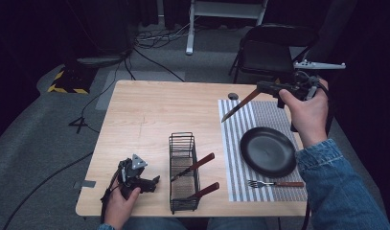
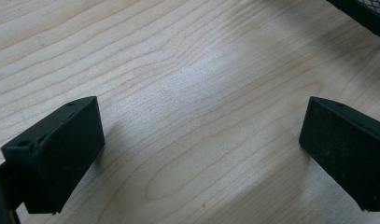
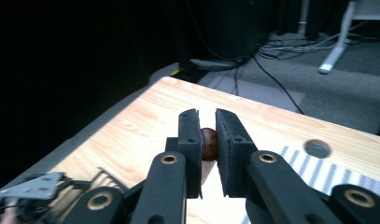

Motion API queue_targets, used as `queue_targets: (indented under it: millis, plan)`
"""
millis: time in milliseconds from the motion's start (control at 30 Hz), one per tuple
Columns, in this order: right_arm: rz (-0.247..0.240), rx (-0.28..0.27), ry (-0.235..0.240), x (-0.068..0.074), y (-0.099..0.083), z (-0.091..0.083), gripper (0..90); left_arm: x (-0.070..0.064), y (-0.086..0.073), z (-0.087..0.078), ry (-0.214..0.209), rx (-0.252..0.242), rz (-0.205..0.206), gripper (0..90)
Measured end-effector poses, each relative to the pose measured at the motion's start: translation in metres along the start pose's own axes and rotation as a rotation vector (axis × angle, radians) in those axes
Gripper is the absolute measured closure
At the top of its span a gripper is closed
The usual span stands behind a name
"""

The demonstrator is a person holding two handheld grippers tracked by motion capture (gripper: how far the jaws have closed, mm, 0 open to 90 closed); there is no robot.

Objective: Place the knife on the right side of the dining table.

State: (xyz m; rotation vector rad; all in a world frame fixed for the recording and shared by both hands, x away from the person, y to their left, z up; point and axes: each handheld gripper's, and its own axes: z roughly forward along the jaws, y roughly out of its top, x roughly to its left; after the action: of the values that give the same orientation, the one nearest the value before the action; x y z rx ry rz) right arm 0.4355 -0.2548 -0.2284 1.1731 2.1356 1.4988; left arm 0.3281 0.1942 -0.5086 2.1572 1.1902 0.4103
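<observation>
Above the far end of the striped placemat [image 1: 235,158], my right gripper [image 1: 261,87] is shut on the brown wooden handle of a knife [image 1: 238,106]. Its blade slants down to the left, clear of the mat. In the right gripper view the handle end [image 3: 209,143] is pinched between the two pads of the right gripper [image 3: 207,135]. My left gripper [image 1: 154,182] rests at the table's near left, left of the wire basket [image 1: 172,163]. Its jaws stand wide apart over bare wood, and the left gripper [image 2: 201,144] holds nothing.
The black wire basket holds two wooden-handled utensils [image 1: 202,163]. A black plate [image 1: 268,151] lies on the placemat, with a fork [image 1: 276,183] in front of it. A small round cable hole [image 1: 233,96] sits near the mat's far corner. A folding chair [image 1: 274,48] stands beyond the table.
</observation>
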Motion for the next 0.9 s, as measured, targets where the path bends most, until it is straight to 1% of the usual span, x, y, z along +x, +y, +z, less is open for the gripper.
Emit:
queue_targets:
  millis: [33,100,167,200,267,300,333,400,433,467,500,600,633,667,800,900]
  plan:
    - [0.01,0.006,-0.015,-0.008,-0.001,0.003,81.5,0.0,0.0,0.0,-0.001,0.0,0.0,0.2]
    - [0.011,0.01,-0.02,-0.011,-0.001,0.004,81.5,0.0,0.0,0.0,-0.001,0.0,0.0,0.2]
    - [0.003,0.017,-0.019,-0.018,-0.001,0.007,81.5,0.0,0.0,0.0,0.0,0.0,-0.001,0.2]
    - [-0.006,0.02,-0.015,-0.024,-0.002,0.01,81.5,0.0,0.0,0.0,0.0,0.0,0.0,0.2]
    - [-0.012,0.025,-0.017,-0.029,-0.004,0.013,81.5,0.0,0.0,0.0,0.0,0.0,-0.001,0.2]
    - [-0.012,0.025,-0.017,-0.029,-0.004,0.013,81.5,0.0,0.0,0.0,0.0,0.0,-0.001,0.2]
    - [-0.007,0.028,-0.023,-0.035,-0.007,0.015,81.5,0.0,0.0,0.0,0.001,0.001,0.002,0.2]
    - [0.003,0.029,-0.028,-0.04,-0.01,0.017,81.5,0.0,0.0,0.0,0.001,0.001,0.003,0.2]
    - [0.003,0.029,-0.028,-0.04,-0.01,0.017,81.5,0.0,0.0,0.0,0.001,0.001,0.003,0.2]
    - [0.013,0.033,-0.039,-0.048,-0.015,0.02,81.5,0.0,0.0,0.0,0.001,0.001,0.003,0.2]
    - [0.018,0.038,-0.046,-0.05,-0.017,0.021,81.5,0.0,0.0,0.0,0.001,0.003,0.005,0.2]
    - [0.026,0.042,-0.061,-0.059,-0.023,0.025,81.4,0.0,0.0,0.0,0.001,0.003,0.005,0.2]
    - [0.026,0.042,-0.061,-0.059,-0.023,0.025,81.4,0.0,0.0,0.0,0.001,0.003,0.005,0.2]
    - [0.03,0.046,-0.072,-0.064,-0.027,0.028,81.4,0.0,0.0,0.0,0.001,0.002,0.006,0.2]
    - [0.03,0.056,-0.089,-0.072,-0.034,0.034,81.4,0.0,0.0,0.0,0.0,0.002,0.003,0.2]
    - [0.032,0.058,-0.092,-0.076,-0.037,0.038,81.4,0.0,0.0,0.0,0.001,0.003,0.006,0.2]
